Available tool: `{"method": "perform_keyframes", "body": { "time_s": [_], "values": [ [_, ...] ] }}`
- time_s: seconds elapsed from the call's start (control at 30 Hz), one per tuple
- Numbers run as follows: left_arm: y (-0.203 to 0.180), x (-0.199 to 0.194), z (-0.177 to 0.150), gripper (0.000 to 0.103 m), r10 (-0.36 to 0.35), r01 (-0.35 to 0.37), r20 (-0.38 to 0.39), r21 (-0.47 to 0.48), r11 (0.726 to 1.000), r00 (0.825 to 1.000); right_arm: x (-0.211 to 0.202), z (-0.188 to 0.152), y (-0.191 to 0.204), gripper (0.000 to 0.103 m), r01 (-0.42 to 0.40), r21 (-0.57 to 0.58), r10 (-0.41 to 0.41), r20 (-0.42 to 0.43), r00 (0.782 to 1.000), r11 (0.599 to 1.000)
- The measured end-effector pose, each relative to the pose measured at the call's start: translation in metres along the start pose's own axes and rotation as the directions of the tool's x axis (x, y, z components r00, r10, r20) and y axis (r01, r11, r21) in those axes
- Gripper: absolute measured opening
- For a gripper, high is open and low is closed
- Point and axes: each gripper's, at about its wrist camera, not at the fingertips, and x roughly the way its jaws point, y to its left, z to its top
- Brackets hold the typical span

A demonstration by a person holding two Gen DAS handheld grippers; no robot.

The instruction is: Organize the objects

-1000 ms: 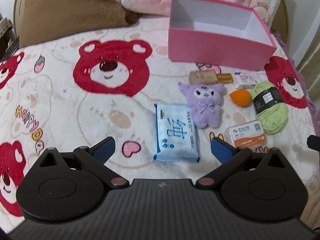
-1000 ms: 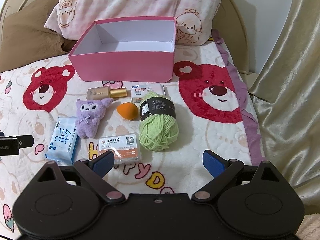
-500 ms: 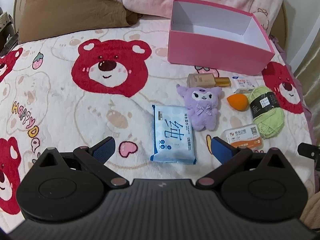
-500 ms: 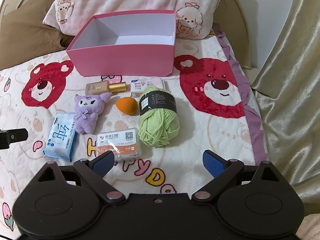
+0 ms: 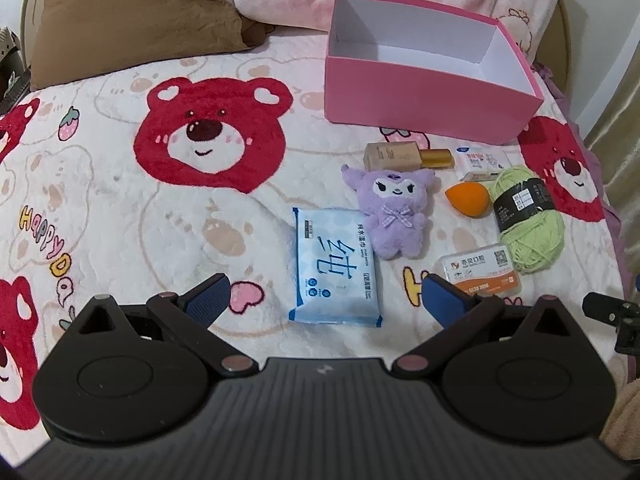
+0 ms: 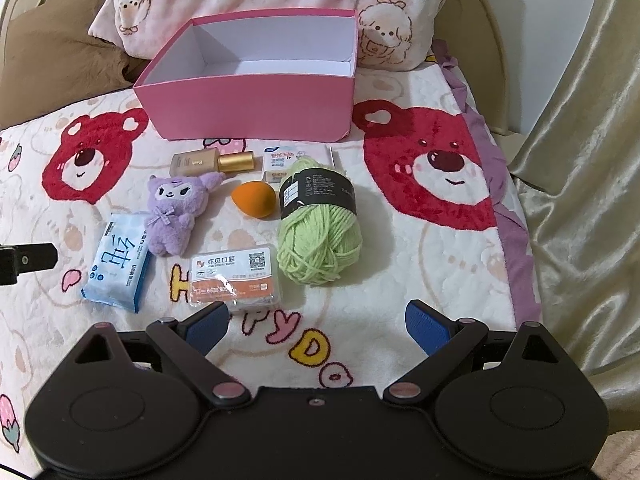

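Left hand-held gripper [image 5: 324, 296] is hovering spread over the wipes pack [image 5: 335, 266]; right hand-held gripper [image 6: 318, 322] is hovering spread, empty, near the floss box [image 6: 234, 276]. Pink box [image 6: 256, 100] is sitting far, empty.

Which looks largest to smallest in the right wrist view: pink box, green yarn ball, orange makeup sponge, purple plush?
1. Pink box
2. Green yarn ball and purple plush look close; yarn seems slightly bigger, unsure
3. Orange makeup sponge
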Motion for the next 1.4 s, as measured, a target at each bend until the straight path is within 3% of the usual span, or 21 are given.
{"method": "perform_keyframes", "body": {
  "time_s": [0.53,0.8,1.4],
  "values": [
    [-0.013,0.005,0.002,0.102,0.017,-0.016,-0.036,0.025,1.0,0.999,-0.001,-0.003,-0.006,0.097,0.01,0.002,-0.01,0.012,1.0,1.0],
    [-0.019,0.009,0.006,0.102,-0.014,0.014,-0.062,0.007,1.0,0.998,-0.005,-0.003,-0.01,0.097,0.029,-0.003,-0.029,0.02,0.999,1.0],
    [-0.016,0.002,0.005,0.103,0.004,-0.003,-0.026,0.011,1.0,1.0,-0.01,-0.002,-0.009,0.097,0.048,-0.007,-0.048,0.029,0.998,0.999]
  ]
}}
